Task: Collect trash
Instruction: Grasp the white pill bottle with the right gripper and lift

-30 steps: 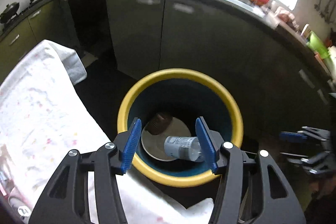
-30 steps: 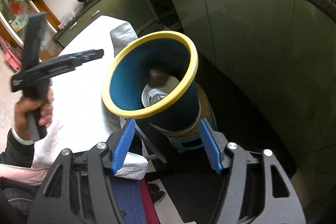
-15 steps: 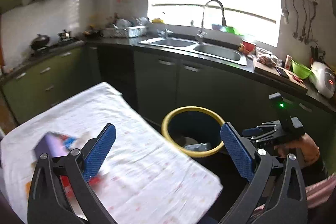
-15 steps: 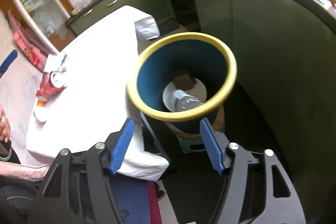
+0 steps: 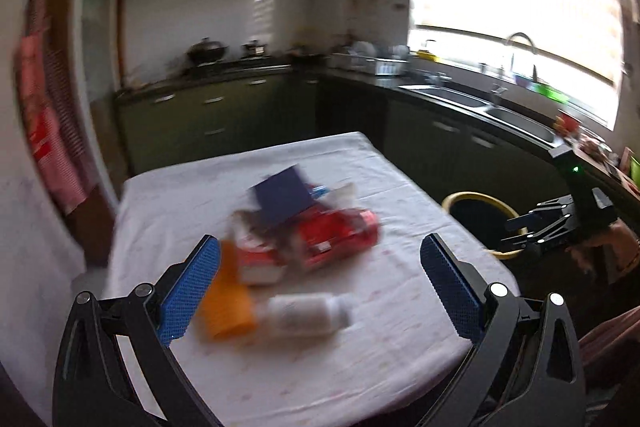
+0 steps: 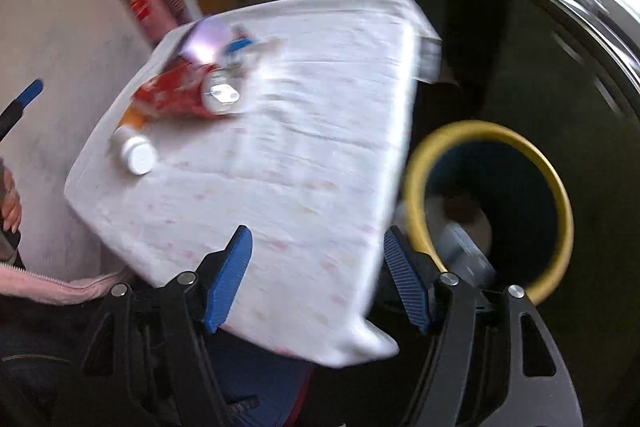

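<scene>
Trash pile (image 5: 296,235) lies mid-table, blurred, probably cartons and a white bottle (image 5: 308,315). Left gripper (image 5: 320,287) hovers above it, fingers wide and empty. Right gripper (image 6: 320,275), half-spread, empty, opening, hangs over the table's edge (image 6: 400,163). Yellow-rimmed bin (image 6: 556,187) stands beside. Next: descend and grasp.

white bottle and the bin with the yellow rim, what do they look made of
White bottle: probably plastic, opaque and matte, with a flat white cap; blur hides any label. Bin: likely plastic too, with a smooth yellow rim and a dull dark blue inside wall, though a coated material can't be ruled out.
</scene>
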`<state>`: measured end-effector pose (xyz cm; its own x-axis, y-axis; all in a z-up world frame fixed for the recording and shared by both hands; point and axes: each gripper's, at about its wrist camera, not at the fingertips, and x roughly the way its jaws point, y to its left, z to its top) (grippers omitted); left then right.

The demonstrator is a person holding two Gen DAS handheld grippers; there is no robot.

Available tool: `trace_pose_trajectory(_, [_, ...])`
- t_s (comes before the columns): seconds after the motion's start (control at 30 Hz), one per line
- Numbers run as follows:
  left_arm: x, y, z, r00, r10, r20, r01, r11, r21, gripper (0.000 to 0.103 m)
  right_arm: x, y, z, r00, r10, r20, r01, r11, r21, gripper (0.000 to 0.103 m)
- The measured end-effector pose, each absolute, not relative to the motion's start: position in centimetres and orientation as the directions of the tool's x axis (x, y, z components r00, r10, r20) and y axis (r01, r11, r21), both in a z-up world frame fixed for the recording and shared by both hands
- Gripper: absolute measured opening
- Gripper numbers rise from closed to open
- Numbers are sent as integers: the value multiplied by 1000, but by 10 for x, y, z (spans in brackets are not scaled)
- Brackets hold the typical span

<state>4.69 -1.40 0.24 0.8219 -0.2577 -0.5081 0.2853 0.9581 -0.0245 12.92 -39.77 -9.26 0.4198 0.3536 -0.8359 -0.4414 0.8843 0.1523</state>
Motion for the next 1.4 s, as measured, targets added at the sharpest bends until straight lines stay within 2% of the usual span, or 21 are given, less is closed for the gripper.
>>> trace_pose_trajectory(0.27, [40,36,-14,838,-178,-516,190,981,-31,98,148,-270,-85,266,461,-847,-734,667,132,65])
trace_pose_trajectory(0.47, [42,39,-19,839,-160,-519,174,984,-22,98,156,-193,-92,159,451,-878,-852,512,108,65])
trace_pose_trajectory(0.7, [44,54,-26,833,-158,-530,156,987,-49,98,167,-134,-114,111,362,-925,-907,417,55,65])
trace_pose_trajectory(1.0, [50,68,-41,816,-165,-554,139,986,-89,98,172,-109,-135,68,318,-946,-926,374,59,64])
trace_pose_trajectory(1.03, [51,68,-41,815,-167,-554,139,986,-92,98,172,-108,-137,63,317,-946,-926,371,63,63])
trace_pose_trajectory(1.1, [51,69,-43,814,-171,-556,140,985,-100,98,171,-107,-138,63,317,-946,-928,367,61,52])
trace_pose_trajectory(1.17, [52,69,-45,811,-175,-559,141,985,-104,98,172,-106,-138,66,318,-946,-927,369,60,47])
trace_pose_trajectory(1.4, [53,63,-45,811,-179,-558,151,984,-96,98,165,-114,-133,72,350,-934,-920,384,73,45])
